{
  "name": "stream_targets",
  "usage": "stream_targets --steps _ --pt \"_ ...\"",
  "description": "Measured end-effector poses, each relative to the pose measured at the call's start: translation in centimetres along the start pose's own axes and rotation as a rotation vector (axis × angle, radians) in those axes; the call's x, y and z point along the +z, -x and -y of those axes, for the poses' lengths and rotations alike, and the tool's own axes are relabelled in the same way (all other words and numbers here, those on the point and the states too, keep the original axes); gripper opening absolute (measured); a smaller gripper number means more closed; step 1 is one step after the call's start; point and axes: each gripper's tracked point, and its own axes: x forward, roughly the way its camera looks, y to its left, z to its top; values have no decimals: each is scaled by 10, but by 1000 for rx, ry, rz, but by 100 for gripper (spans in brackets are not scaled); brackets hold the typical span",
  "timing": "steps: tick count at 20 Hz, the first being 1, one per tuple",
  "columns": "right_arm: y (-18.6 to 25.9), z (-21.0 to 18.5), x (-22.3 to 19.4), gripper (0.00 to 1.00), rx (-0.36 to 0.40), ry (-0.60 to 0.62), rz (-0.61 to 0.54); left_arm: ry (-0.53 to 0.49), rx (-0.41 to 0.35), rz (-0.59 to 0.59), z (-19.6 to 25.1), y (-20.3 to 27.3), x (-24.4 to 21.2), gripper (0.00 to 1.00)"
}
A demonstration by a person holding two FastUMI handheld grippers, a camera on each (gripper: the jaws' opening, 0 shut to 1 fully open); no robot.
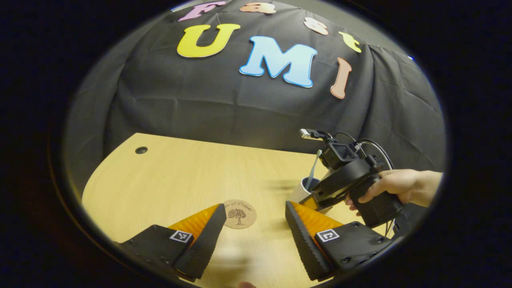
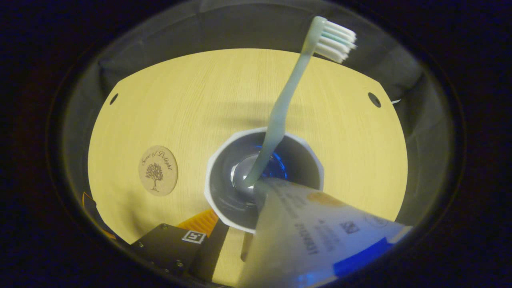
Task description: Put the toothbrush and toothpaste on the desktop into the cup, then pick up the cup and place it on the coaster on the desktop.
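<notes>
Brush in the cup, paste going in, coaster step still to come.

The toothbrush [image 2: 280, 108] leans in the cup [image 2: 312, 160]; the toothpaste [image 2: 320, 236] hangs over the rim, nose inside, carried by the right gripper [image 1: 320, 200], though I cannot tell whether both fingers clamp it. The left gripper [image 1: 256, 236] is spread wide and empty, the coaster [image 1: 239, 214] on the desk [image 1: 180, 176] between its 2 fingers, the cup off to its right. Judged: 1 of 2 items is in, and the cup is not yet on the coaster.

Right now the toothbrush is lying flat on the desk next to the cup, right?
Not quite. The toothbrush is standing in the cup, leaning on its rim with bristles up, as the right gripper view shows. It isn't flat on the desk.
</notes>
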Motion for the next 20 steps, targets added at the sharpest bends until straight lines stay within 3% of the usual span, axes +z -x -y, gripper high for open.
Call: stream_targets --steps 1,3,4,6,7,13,20 --pt "-1 1 -2 64 6 1 -8 4 4 1 -2 0 0 96" --pt "-1 2 -6 61 5 8 -26 15 13 -3 -7 -1 -1 96" --pt "-2 2 -4 49 6 8 -25 22 15 -8 -8 -1 -3 96" --pt "-1 4 -4 43 10 -5 -30 37 17 -17 -10 1 -7 96" --pt "-6 1 -6 27 13 -10 -31 42 20 -22 -11 0 -9 96" --pt "-2 -1 -4 24 4 25 9 50 38 -27 -18 2 -13 96" --pt "18 -46 -3 24 71 52 45 61 65 -30 -28 26 -29 94"
